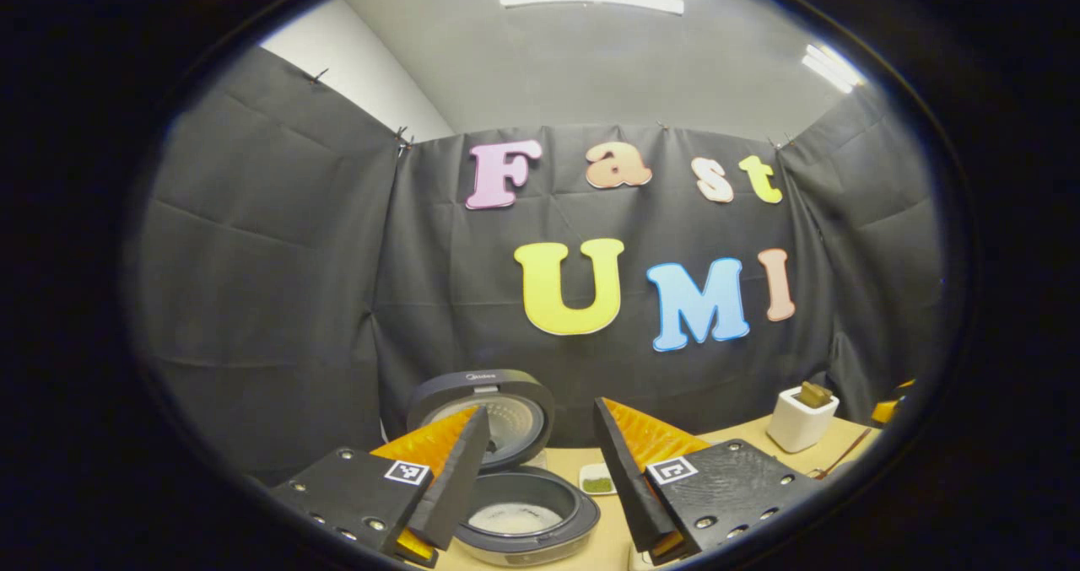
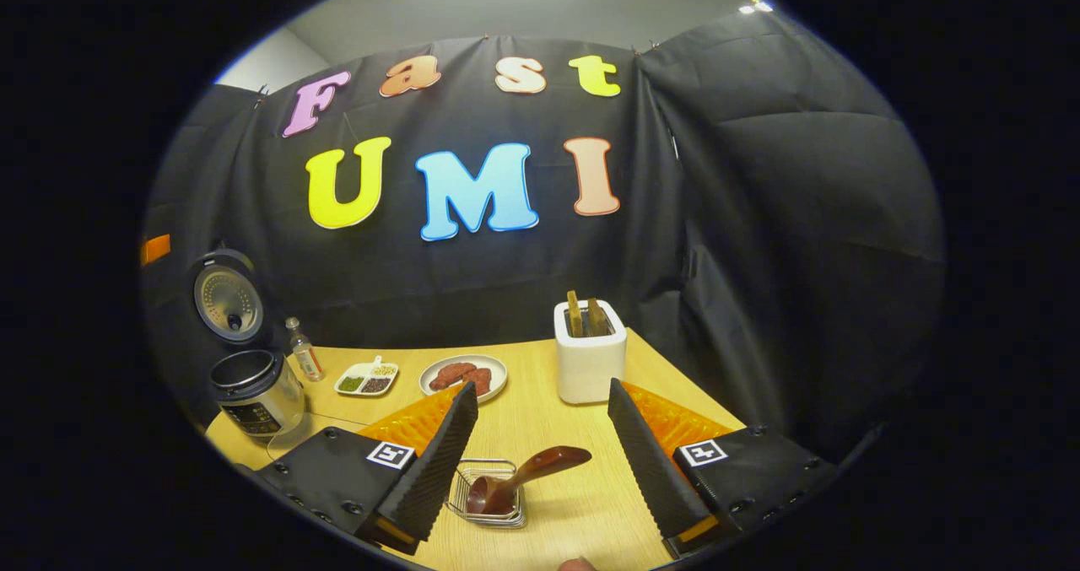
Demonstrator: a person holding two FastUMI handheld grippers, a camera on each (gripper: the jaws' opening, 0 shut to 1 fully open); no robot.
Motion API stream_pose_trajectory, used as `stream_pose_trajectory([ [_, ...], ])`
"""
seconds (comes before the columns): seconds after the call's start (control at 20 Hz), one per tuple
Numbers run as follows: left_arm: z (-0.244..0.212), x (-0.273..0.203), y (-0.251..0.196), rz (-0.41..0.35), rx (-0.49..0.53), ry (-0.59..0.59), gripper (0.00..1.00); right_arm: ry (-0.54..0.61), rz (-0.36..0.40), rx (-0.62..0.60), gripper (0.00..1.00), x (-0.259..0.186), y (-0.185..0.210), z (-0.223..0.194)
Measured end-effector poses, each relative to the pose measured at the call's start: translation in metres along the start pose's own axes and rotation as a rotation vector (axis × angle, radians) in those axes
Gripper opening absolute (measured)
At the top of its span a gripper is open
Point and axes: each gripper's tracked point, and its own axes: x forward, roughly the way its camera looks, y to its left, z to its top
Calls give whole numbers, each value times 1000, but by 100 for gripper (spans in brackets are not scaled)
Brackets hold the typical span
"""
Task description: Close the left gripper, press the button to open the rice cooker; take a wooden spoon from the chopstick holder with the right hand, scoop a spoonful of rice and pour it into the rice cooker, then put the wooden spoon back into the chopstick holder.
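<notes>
**Cooker open, spoon in wire basket**

While the rice cooker is standing lid-up on the bench, I am seeing the wooden spoon leaning in a wire basket, between my right hand-held gripper fingers, which are gaping wide, holding nothing. My left hand-held gripper is gaping too, empty, before the cooker.

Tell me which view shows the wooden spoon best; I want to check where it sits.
The right gripper view: the wooden spoon stands in the wire holder between that claw's open fingers, bowl down. In the left gripper view, a thin handle at the table's right edge may be it; I cannot tell.
</notes>
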Motion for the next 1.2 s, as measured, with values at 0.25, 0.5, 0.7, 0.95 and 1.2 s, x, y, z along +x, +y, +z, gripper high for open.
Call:
stream_pose_trajectory([
  [0.25, 4, 47, 22, 1, -21, 3, 77, -55, -54, 13, 98, -6, -1, 20],
  [0.5, -2, 101, 51, 24, -26, 15, 77, -63, -86, 10, 98, -4, 10, 20],
  [0.7, -14, 144, 68, 18, -78, 43, 77, -57, -98, -3, 98, 2, 25, 15],
  [0.95, -24, 194, 82, 14, -90, 47, 77, -41, -113, -13, 98, 7, 37, 6],
  [1.2, -47, 240, 100, 45, -101, 79, 78, -30, -139, -22, 98, 8, 35, 5],
])
